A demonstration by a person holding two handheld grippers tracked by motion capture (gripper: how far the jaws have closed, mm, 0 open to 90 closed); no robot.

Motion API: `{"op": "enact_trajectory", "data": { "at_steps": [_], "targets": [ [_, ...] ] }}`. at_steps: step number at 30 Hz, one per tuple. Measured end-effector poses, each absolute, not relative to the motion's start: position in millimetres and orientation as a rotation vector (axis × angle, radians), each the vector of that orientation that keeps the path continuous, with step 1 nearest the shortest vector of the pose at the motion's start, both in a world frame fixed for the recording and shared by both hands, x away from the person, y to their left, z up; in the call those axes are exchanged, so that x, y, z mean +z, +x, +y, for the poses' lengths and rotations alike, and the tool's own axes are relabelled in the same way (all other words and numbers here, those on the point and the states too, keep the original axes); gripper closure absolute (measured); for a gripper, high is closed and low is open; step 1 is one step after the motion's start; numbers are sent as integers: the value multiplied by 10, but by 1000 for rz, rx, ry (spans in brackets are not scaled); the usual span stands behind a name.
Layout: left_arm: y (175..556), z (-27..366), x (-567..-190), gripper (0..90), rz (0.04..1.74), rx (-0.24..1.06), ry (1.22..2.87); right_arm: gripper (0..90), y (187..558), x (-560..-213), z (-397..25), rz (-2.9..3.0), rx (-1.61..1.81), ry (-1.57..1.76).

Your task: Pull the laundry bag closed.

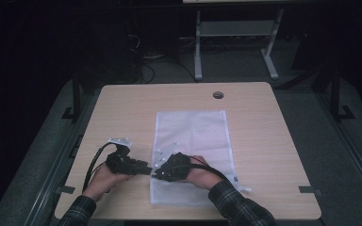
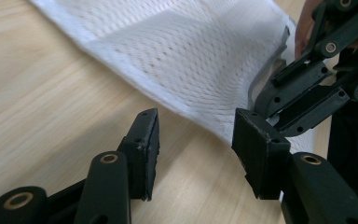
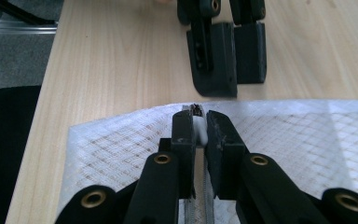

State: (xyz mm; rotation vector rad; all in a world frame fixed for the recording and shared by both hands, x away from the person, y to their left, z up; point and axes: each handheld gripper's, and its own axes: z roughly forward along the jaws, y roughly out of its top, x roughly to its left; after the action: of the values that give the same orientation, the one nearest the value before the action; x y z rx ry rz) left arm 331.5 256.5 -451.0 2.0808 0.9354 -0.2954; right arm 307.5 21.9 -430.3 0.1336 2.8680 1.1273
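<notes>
The left gripper (image 2: pixel 193 149) is sitting on the pale wood worktop (image 1: pixel 264 136) with jaws apart, beside the bag's edge. The white mesh bag (image 1: pixel 193 136) is lying flat mid-worktop. The right gripper (image 3: pixel 196 122) is pinching its zipper pull (image 3: pixel 199 125). A dark floor is lying beyond.

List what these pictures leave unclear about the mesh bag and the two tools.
- What the right tool pinches at the mesh bag edge: a small white piece in the right gripper view, mostly covered by the jaws.
- The bag's near left edge in the high view: hidden under the hands and both tools.
- The left tool stands open; its base is cut off by the bottom edge of the left gripper view.
</notes>
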Motion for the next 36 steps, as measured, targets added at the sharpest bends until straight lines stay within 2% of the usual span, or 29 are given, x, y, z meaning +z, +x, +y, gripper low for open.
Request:
{"op": "enact_trajectory", "data": {
  "at_steps": [8, 12, 16, 19, 20, 36],
  "targets": [
    [3336, 2557, -4594, 471, 997, -434, 1973, 815, 3044, -4268, 217, 2846, 1146, 116],
    [3348, 2558, -4631, 500, 1006, -474, 1949, 815, 3039, -4257, 222, 2839, 1156, 108],
    [3350, 2554, -4629, 670, 997, -483, 1938, 814, 3033, -4258, 228, 2838, 1162, 112],
    [3345, 2538, -4618, 868, 974, -475, 1952, 815, 3028, -4262, 236, 2841, 1158, 109],
    [3343, 2535, -4611, 886, 973, -467, 1957, 815, 3030, -4265, 238, 2839, 1156, 107],
    [3334, 2511, -4569, 900, 951, -426, 2037, 818, 3053, -4357, 161, 2878, 1105, 178]
  ]
}}
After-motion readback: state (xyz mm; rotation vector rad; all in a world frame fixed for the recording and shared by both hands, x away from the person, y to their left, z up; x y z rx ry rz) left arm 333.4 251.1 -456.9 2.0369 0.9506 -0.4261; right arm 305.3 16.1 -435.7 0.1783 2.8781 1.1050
